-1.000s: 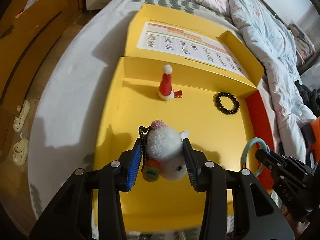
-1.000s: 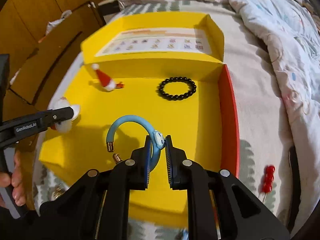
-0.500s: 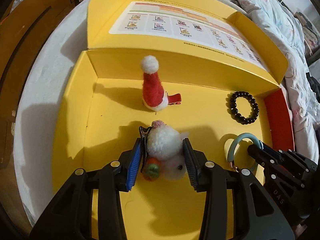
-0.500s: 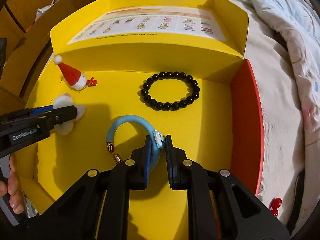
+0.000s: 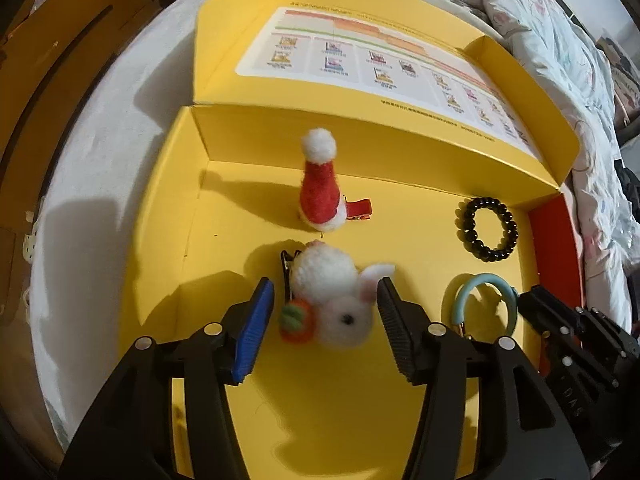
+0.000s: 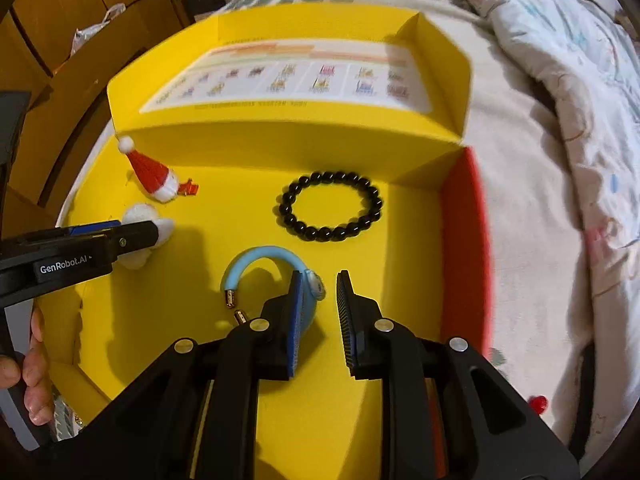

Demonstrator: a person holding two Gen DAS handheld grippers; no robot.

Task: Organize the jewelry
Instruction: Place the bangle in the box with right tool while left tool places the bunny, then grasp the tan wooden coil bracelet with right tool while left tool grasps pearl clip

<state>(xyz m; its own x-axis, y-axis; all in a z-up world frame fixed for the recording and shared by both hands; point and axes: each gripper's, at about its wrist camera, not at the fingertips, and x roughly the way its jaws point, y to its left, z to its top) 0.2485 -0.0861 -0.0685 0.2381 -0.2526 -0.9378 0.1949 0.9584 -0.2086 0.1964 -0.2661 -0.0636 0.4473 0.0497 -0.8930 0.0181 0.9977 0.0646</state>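
Four pieces lie on the floor of the yellow box (image 5: pixel 160 248), which sits on a bed (image 6: pixel 532 152) with its lid folded back at the far side. Far left: Santa-hat clip (image 5: pixel 320 188), upright, near the far wall. Just nearer: white bunny clip (image 5: pixel 336 300) with an orange carrot, resting on the box floor between the fingers of the left gripper (image 5: pixel 324 312); jaws spread, a gap showing on each side, no contact seen. Centre right, far: black bead bracelet (image 6: pixel 332 206), flat, well clear of both grippers. Nearer, right of the bunny: blue bangle (image 6: pixel 272 268), its open ends with gold tips pointing near-left. The right gripper (image 6: pixel 320 300) straddles its right portion with jaws parted; the bangle lies against the left, blue pad (image 6: pixel 295 320) and a gap shows to the right pad. Red side wall (image 6: pixel 464 248) bounds the box on the right.
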